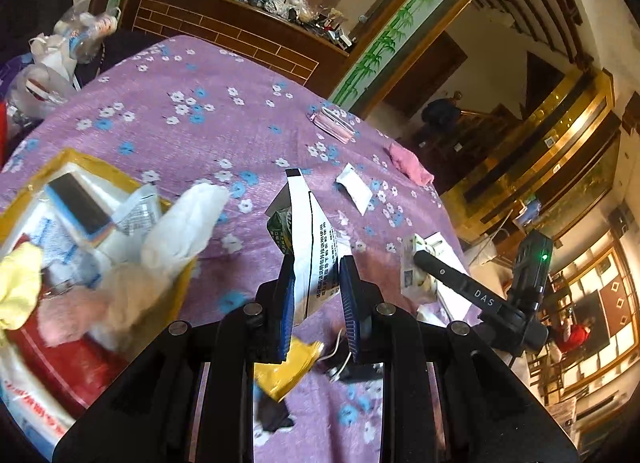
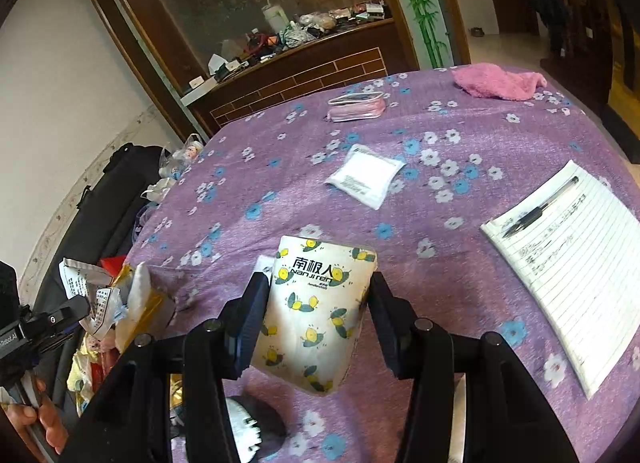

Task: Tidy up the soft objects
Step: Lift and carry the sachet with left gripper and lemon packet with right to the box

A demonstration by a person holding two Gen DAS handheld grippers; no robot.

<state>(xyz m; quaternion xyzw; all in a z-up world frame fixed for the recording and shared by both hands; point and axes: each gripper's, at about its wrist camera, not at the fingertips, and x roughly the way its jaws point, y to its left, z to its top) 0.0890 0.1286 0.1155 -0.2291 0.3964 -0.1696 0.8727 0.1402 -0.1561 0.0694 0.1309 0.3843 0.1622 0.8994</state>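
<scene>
Angled downward over the floral table (image 2: 460, 275), the left gripper (image 1: 316, 295) has its fingers clamped on a printed sachet (image 1: 316, 247), held beside the full yellow basket (image 1: 96, 171). The right gripper's (image 2: 320, 315) fingers grip a bee-patterned tissue pack (image 2: 316, 315) above the cloth, near a notepad (image 2: 576, 263).

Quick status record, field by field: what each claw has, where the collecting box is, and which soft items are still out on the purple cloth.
left claw: shut on white printed foil packet
right claw: shut on bee-patterned tissue pack
yellow-rimmed box: left of the left claw, already piled with cloths and packets
still on purple floral tablecloth: pink fluffy towel, pink mask pack, white flat sachet
other: lined notepad with black pen
</scene>
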